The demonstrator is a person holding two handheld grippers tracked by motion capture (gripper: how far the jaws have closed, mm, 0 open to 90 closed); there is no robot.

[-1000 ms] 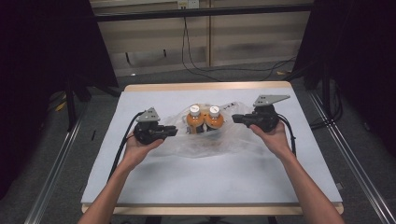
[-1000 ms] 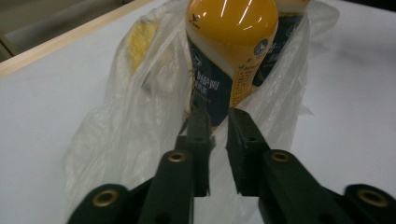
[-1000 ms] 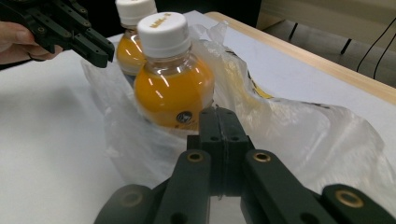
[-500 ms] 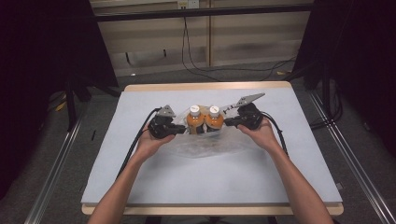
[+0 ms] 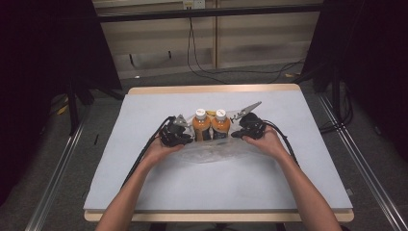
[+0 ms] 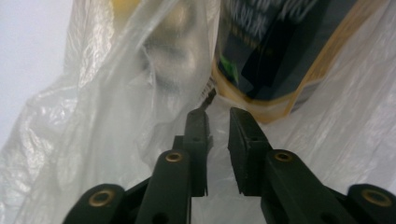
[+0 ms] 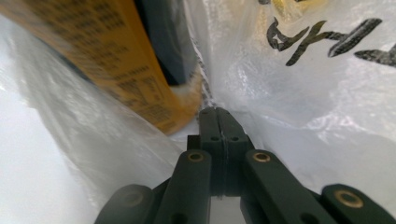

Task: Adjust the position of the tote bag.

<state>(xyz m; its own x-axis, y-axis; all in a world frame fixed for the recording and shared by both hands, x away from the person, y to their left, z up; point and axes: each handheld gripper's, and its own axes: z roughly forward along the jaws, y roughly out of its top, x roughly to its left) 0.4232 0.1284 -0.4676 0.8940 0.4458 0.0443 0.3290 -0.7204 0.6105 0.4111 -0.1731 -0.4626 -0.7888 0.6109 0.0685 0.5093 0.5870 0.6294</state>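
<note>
High view showed a clear plastic bag (image 5: 211,147) lying near the middle of the table (image 5: 144,192), with two orange bottles (image 5: 211,129) standing upright side by side in it, their white caps above the film. The bag looked thin, limp and slippery, likely to crumple and slide rather than hold a shape, while the bottles, apparently full, would give it weight and could topple if the film were pulled unevenly; the sensible place to take hold seemed the loose film at either side of the bottles, near the bag's rim. The left gripper (image 5: 185,137) sat just left of the bottles, low at the bag's edge; in the left gripper view its jaws stood a little apart, having just been opening slightly, with crinkled film (image 6: 116,116) ahead of them and nothing visibly pinched between the pads. The right gripper (image 5: 238,134) sat just right of the bottles; in the right gripper view its jaws were pressed together, and the film (image 7: 327,93) lay right at their tips, though whether a fold was caught between them could not be made out. A bottle's orange label (image 7: 126,70) rose close beside those jaws, its print too blurred to read. Black lettering on the bag was cut off by the frame. The bag's mouth and anything else under the film stayed unclear.
</note>
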